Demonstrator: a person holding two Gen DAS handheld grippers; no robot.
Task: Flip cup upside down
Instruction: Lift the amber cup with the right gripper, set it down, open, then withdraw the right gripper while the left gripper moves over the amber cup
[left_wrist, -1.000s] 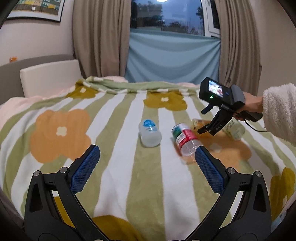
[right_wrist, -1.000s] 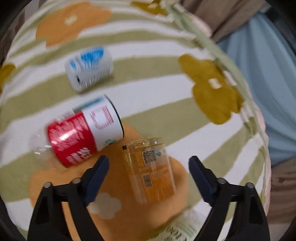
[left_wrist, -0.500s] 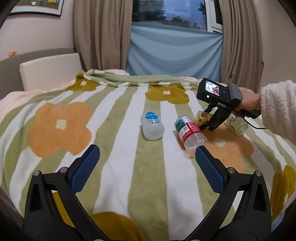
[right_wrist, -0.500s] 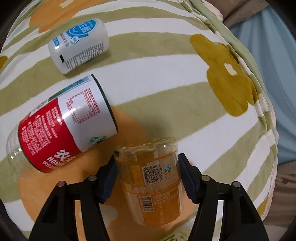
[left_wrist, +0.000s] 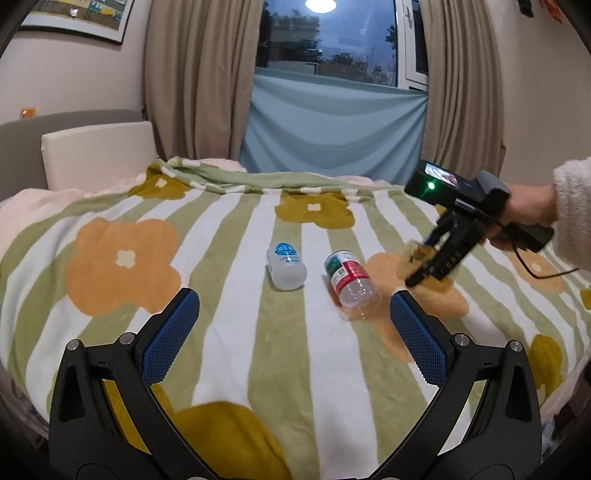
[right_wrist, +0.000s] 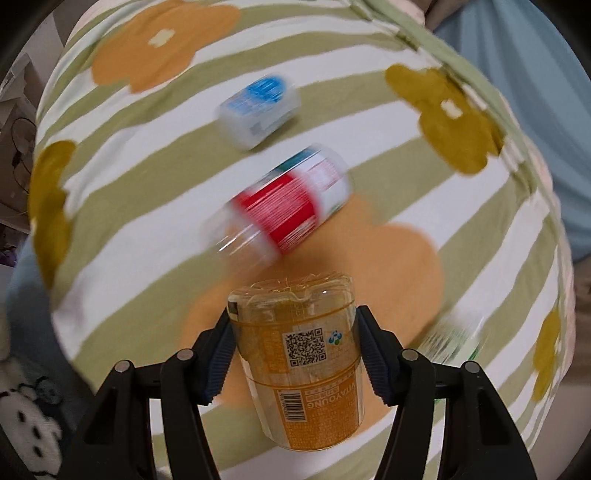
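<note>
Now my right claw (right_wrist: 295, 354) is clamped on the orange cup (right_wrist: 299, 365), one pad (right_wrist: 221, 354) on each side of its upper half, so the cup's long axis crosses the fingers and a roll of my wrist should turn it end over end. The cup hangs clear of the blanket (right_wrist: 369, 122), above an orange flower; I judge that gap is there to give it room to swing. Its print reads inverted to my camera, but which end is the mouth I cannot tell. Beyond it lie the red-label bottle (right_wrist: 284, 218) and the blue-label cup (right_wrist: 258, 110), both on their sides and apart from my grip. A green-label one (right_wrist: 454, 336) lies blurred to the right. My left claw (left_wrist: 291, 339) hangs wide open and empty, near the blanket's front edge, out of the way.
</note>
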